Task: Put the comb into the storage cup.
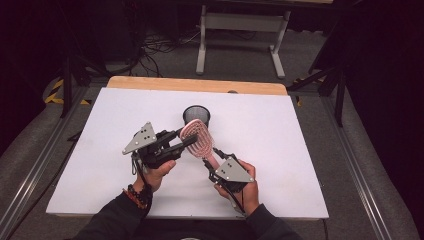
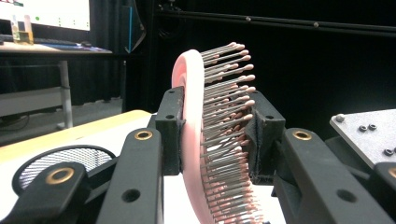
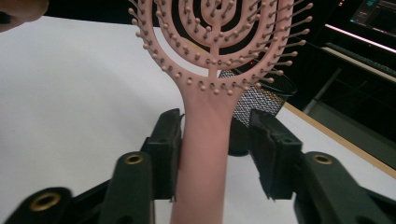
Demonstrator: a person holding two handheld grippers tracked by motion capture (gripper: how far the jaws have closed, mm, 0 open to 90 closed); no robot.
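While clamped on the head of the pink hairbrush (image 1: 196, 139), the left gripper (image 1: 186, 141) presses one pad on the smooth back and the other on the bristle tips (image 2: 243, 79). Squeezed from both faces, no slack visible in the left gripper view (image 2: 212, 135). Reaches in from the left, jaws level and pointing right, held by the left hand (image 1: 159, 170) with a bead bracelet (image 1: 135, 194) at the wrist and a dark sleeve behind.

Right gripper (image 1: 214, 165) set around the brush handle (image 3: 203, 154), jaws partly apart: left pad against the handle, right pad standing clear with a gap. Loosened, not gripping. Angled up and leftward from the right hand (image 1: 245, 187), grey three-cornered plate on top.

Brush lifted off the white surface (image 1: 300, 165), near its middle, tilted with head toward the far edge and handle toward the near edge. Matte pink plastic, oval head cut into open curved loops, thin grey pins with rounded pink tips. Just behind the head, nearer the far edge, a small black mesh cup (image 1: 196, 115), round, fine metal weave, standing upright. Bare wood strip (image 1: 200, 84) along the far edge.
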